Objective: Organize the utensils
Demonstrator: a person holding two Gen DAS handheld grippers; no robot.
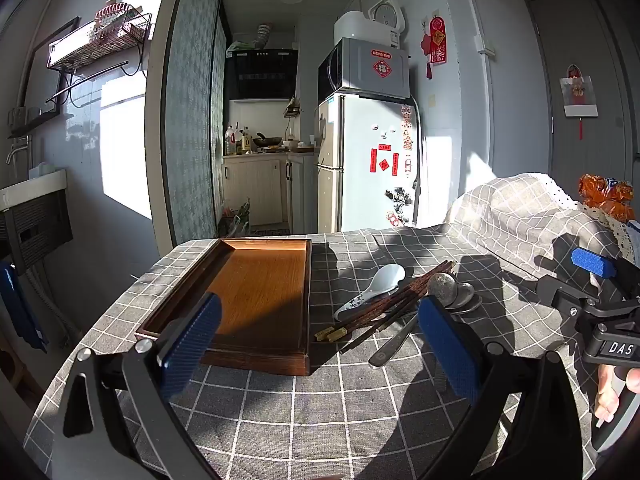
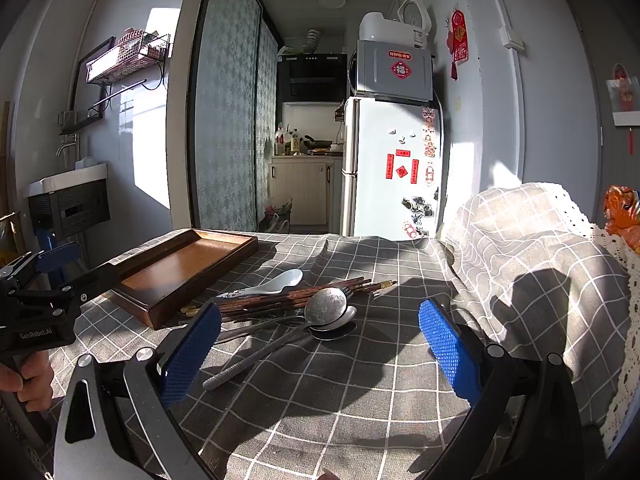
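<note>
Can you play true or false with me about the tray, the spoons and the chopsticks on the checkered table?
1. The wooden tray has nothing in it. True.
2. The white spoon lies inside the tray. False: it lies on the tablecloth beside the tray, next to the chopsticks.
3. The metal spoons are piled together. True.
4. The left gripper is squeezing the chopsticks. False: it is open and holds nothing.
5. The right gripper is open too. True.
6. The chopsticks stand upright in a cup. False: they lie flat in a bundle on the cloth.
</note>
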